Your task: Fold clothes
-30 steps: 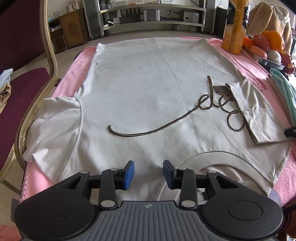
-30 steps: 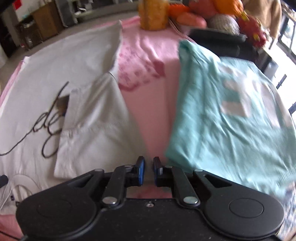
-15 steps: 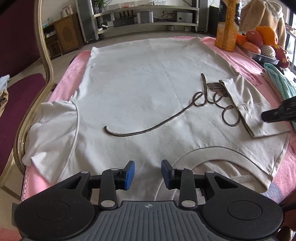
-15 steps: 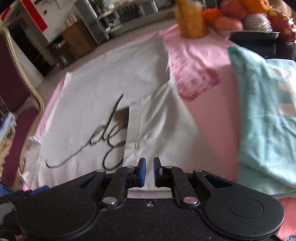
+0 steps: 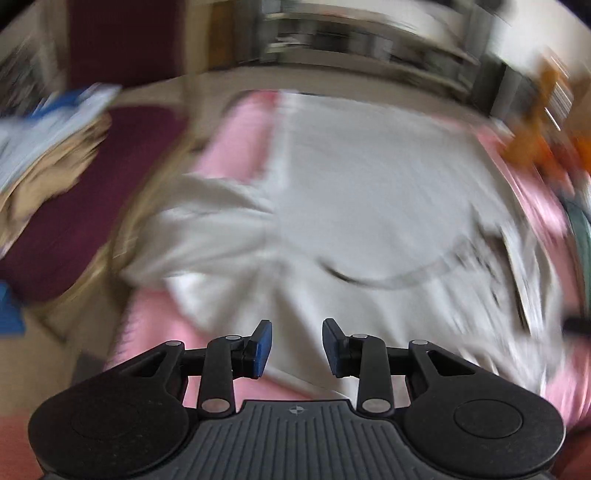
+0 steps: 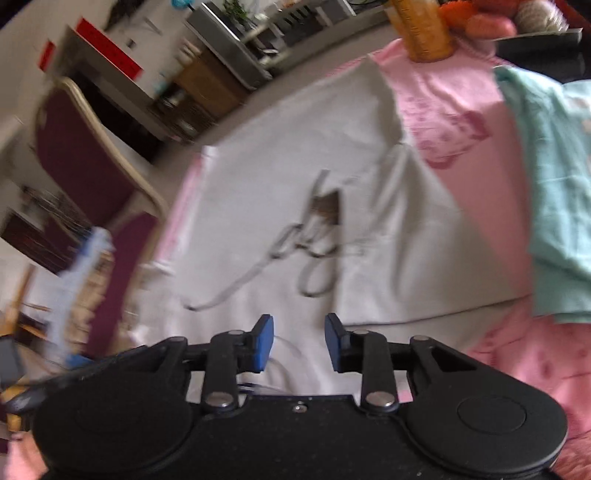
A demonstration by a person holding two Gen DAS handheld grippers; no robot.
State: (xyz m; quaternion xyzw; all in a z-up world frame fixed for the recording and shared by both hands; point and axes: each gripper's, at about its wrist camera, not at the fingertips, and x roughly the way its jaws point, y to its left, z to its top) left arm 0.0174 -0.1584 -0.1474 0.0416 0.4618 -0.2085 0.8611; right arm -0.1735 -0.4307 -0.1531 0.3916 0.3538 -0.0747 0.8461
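Note:
A pale grey T-shirt (image 5: 369, 206) with a dark script print lies spread on the pink-covered table (image 5: 236, 136). Its right sleeve (image 6: 402, 236) is folded in over the body; its left sleeve (image 5: 207, 229) still lies spread out toward the table's left edge. The left wrist view is heavily blurred. My left gripper (image 5: 297, 345) hovers open over the shirt's near left part with nothing between its blue pads. My right gripper (image 6: 299, 345) hangs above the shirt's near edge by the collar, its jaws opening, with nothing between them.
A folded mint-green garment (image 6: 550, 192) lies at the table's right. A yellow bottle (image 6: 424, 29) and a tray of fruit (image 6: 517, 18) stand at the far right corner. A maroon chair (image 6: 77, 155) with clothes piled on it stands left of the table.
The left gripper swung left toward the spread sleeve, blurring its view. The right gripper turned left over the shirt, and its shut jaws have parted.

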